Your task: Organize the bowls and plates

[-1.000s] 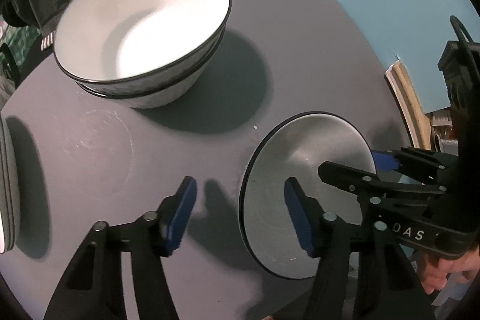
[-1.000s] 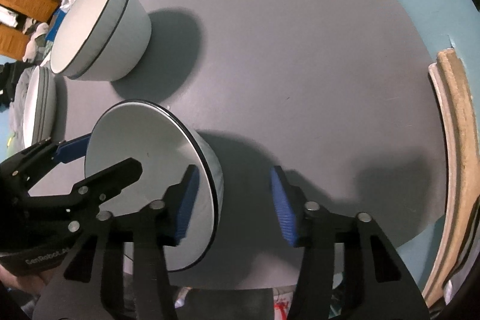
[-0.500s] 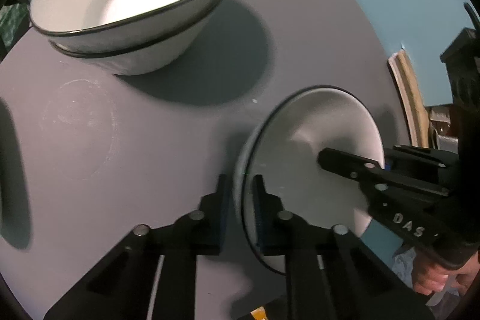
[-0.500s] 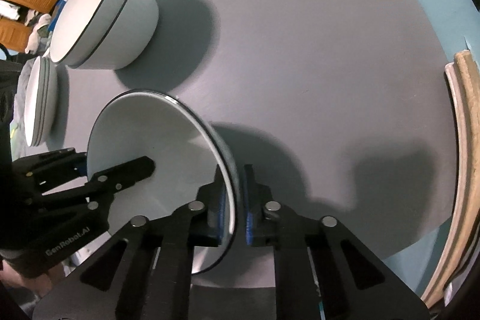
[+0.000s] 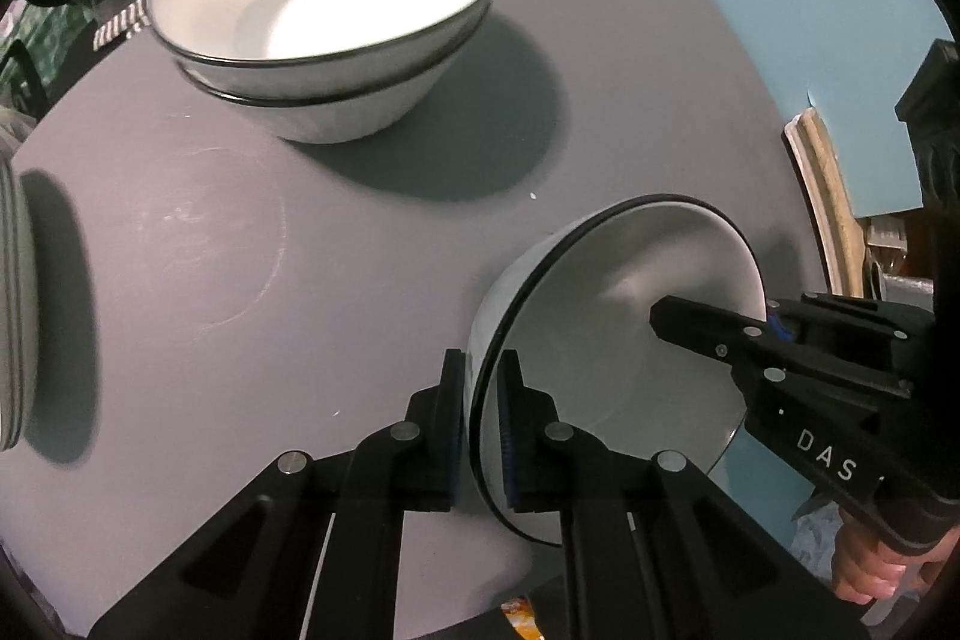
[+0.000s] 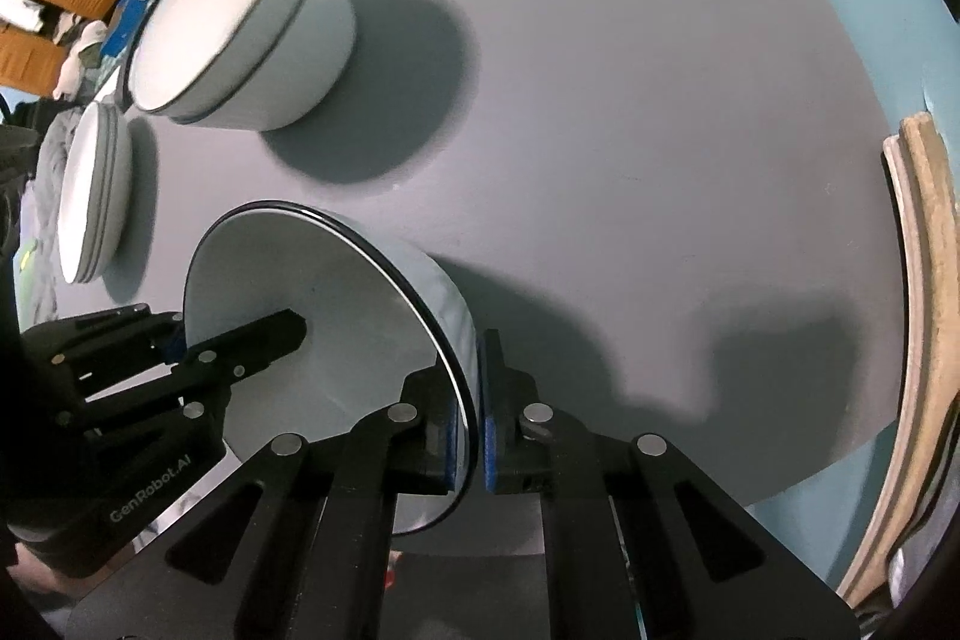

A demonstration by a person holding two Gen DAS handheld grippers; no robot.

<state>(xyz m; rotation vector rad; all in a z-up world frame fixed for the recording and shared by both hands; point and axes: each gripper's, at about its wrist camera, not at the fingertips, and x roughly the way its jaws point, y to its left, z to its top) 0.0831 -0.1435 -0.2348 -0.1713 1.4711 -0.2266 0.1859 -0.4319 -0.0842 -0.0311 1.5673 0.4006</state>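
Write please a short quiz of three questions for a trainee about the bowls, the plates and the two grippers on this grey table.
1. True or false: the stacked bowls hold food.
2. Which grippers clamp the near bowl? A) left only B) right only C) both
3. Fill in: beyond the stacked bowls, in the right wrist view, stands a stack of ____.

Key: 1 false, empty. 2 C: left gripper and right gripper pinch opposite rims. 3 plates.

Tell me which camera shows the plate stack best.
Right wrist view: the plate stack stands whole on the table's left side, its layered rims countable. The left wrist view catches only a sliver of it at the frame's left edge.
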